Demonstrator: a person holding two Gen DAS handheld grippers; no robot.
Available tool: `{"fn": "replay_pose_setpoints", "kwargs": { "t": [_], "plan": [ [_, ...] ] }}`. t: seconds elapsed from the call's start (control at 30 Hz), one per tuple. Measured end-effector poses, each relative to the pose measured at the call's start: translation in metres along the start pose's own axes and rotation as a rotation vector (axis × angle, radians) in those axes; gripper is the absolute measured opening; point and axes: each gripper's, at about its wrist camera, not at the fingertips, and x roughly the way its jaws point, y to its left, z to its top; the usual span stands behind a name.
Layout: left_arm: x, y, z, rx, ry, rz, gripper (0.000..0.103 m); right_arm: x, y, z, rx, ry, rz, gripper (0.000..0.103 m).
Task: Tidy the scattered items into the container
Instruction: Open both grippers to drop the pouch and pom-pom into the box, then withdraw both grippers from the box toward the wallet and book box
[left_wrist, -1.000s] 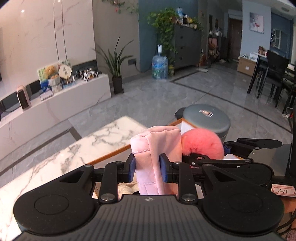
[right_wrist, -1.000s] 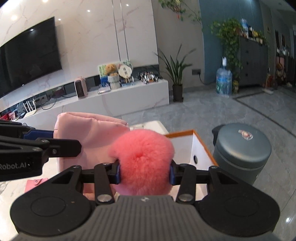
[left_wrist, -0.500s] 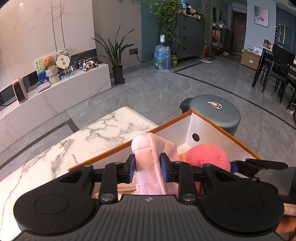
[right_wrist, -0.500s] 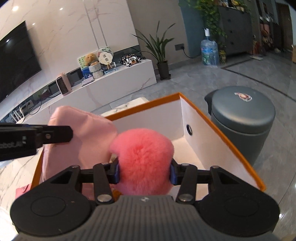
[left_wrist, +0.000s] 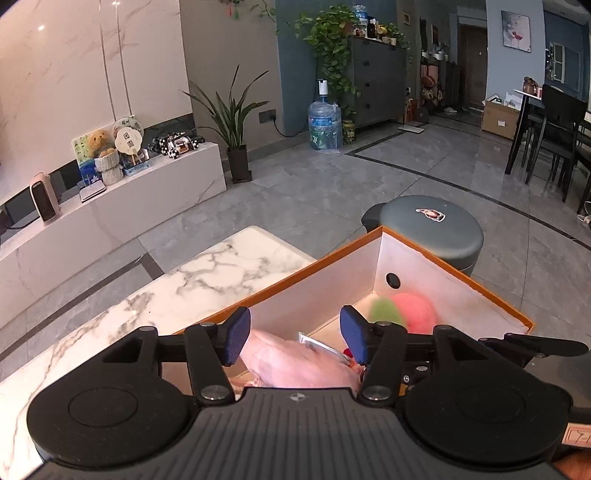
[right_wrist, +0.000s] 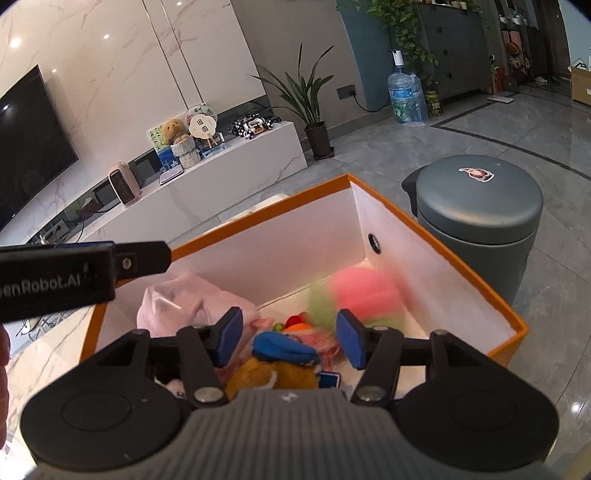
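An orange-rimmed white box (left_wrist: 454, 267) (right_wrist: 443, 236) stands on the marble table (left_wrist: 207, 284). My left gripper (left_wrist: 293, 334) is open above it, and the pink cloth pouch (left_wrist: 295, 363) lies in the box just below its jaws. My right gripper (right_wrist: 288, 338) is open and empty over the box. The pink fluffy ball (right_wrist: 364, 288) (left_wrist: 415, 312), blurred, is in the box's far corner with a green patch beside it. The pouch (right_wrist: 192, 304) sits at the box's left. A plush toy with a blue cap (right_wrist: 284, 350) lies among other small items under the right gripper.
A grey lidded bin (left_wrist: 432, 229) (right_wrist: 480, 206) stands on the floor right behind the box. The left gripper's body (right_wrist: 74, 275) crosses the right wrist view at left. A white TV bench (left_wrist: 110, 218) and a potted plant (left_wrist: 232, 122) stand farther back.
Both grippers opened. The pink pouch dropped from the left gripper and the pink fluffy ball from the right; both now lie in the box.
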Motion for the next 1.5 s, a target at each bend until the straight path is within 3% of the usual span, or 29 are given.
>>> {"fn": "replay_pose_setpoints", "kwargs": {
  "t": [0.43, 1.03, 1.5],
  "plan": [
    [-0.021, 0.01, -0.014, -0.034, 0.04, 0.035, 0.063, -0.026, 0.017, -0.009, -0.019, -0.031, -0.007, 0.066],
    [-0.119, 0.003, -0.029, -0.095, -0.024, 0.058, 0.065, -0.118, 0.054, -0.017, -0.148, -0.088, -0.057, 0.072],
    [-0.183, 0.008, -0.076, -0.124, -0.065, 0.139, 0.065, -0.167, 0.095, -0.053, -0.257, -0.062, -0.029, 0.076]
  ]
}}
